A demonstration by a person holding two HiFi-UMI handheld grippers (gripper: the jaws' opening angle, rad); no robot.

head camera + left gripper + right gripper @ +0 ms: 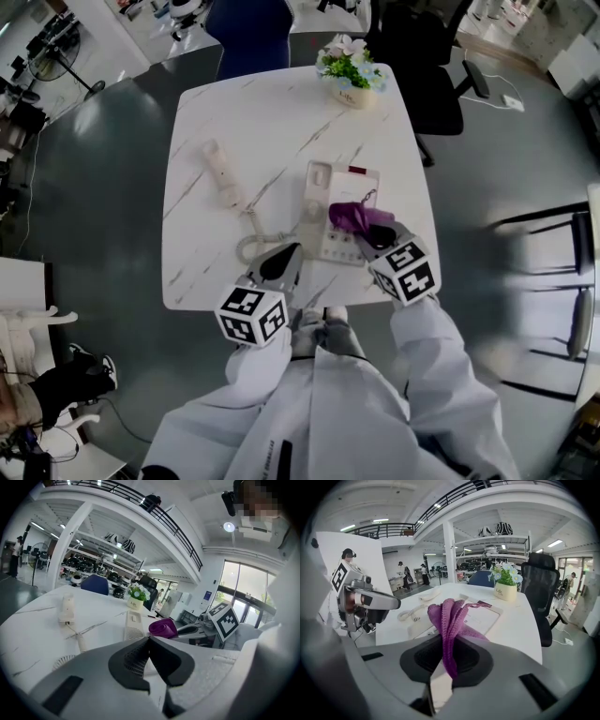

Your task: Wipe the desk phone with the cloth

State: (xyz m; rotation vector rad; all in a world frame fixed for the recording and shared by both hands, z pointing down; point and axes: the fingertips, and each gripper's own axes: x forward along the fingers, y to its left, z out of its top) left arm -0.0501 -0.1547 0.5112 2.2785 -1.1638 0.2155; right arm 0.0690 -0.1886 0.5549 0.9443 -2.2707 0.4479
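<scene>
My right tongs (373, 232) grip the purple cloth (354, 217) over the desk phone (337, 192).
The cloth bunches out past my closed jaws and drapes onto the phone's near end on the white desk (272, 122). My left tongs (281, 263) are closed on nothing, just beside the phone's near left corner. The handset (221, 172) lies off its cradle, further left.

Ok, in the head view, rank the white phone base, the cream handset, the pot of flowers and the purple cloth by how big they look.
1. white desk phone base
2. small pot of flowers
3. cream handset and purple cloth: too alike to rank, one long and thin, the other bunched up.
</scene>
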